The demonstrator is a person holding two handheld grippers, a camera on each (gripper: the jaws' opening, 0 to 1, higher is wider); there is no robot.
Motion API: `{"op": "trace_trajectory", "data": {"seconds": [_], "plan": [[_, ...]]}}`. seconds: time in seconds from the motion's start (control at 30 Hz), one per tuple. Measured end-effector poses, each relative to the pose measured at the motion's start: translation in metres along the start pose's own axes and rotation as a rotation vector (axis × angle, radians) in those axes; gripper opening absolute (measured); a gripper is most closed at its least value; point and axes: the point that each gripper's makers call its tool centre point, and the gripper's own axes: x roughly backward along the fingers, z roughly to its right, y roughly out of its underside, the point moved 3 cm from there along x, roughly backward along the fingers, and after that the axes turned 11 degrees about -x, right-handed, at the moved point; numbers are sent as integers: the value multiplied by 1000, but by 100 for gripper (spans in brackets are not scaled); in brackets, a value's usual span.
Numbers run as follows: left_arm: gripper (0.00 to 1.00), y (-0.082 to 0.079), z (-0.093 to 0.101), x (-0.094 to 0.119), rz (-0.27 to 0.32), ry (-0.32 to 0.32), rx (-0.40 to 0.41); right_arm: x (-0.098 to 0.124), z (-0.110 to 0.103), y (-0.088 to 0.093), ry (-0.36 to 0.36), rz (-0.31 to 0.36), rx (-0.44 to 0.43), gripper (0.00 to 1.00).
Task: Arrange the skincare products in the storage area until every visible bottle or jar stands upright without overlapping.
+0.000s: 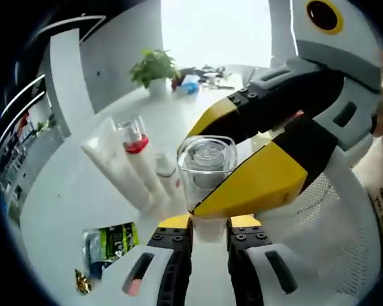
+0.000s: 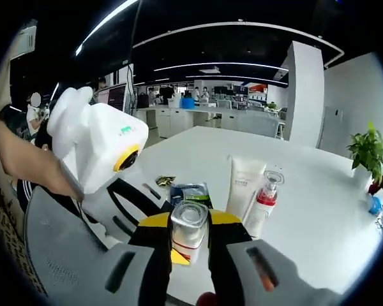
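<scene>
A bottle with a clear cap (image 1: 207, 164) and a white body (image 2: 188, 239) is held upright above the white table (image 1: 70, 191). My right gripper (image 2: 190, 220) is shut on it just below the cap, and it reaches into the left gripper view from the upper right. My left gripper (image 1: 210, 223) grips the bottle's white lower body between its yellow-tipped jaws. Behind the bottle lie a white tube (image 1: 108, 159) (image 2: 244, 182) and a pump bottle with a red collar (image 1: 137, 145) (image 2: 263, 203), leaning together.
A green packet (image 1: 112, 242) (image 2: 188, 191) and a gold wrapper (image 1: 83, 280) (image 2: 165, 181) lie on the table. A white mesh basket (image 1: 351, 242) (image 2: 51, 255) sits close by. A potted plant (image 1: 154, 67) (image 2: 370, 150) stands at the far edge. A person's arm (image 2: 22, 162) shows at the left.
</scene>
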Motion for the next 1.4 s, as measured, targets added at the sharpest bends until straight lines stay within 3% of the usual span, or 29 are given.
{"op": "trace_trajectory", "data": {"seconds": [0.57, 0.9, 1.2, 1.4], "plan": [[16, 32, 12, -39, -2, 44, -9, -15, 12, 45, 19, -128, -19, 20], [16, 43, 15, -44, -22, 56, -21, -20, 9, 57, 8, -159, -36, 21], [16, 43, 12, -45, -6, 63, -18, -23, 10, 55, -2, -144, -47, 22], [16, 43, 11, -46, -1, 75, -30, -25, 7, 56, -27, -146, -59, 29]]}}
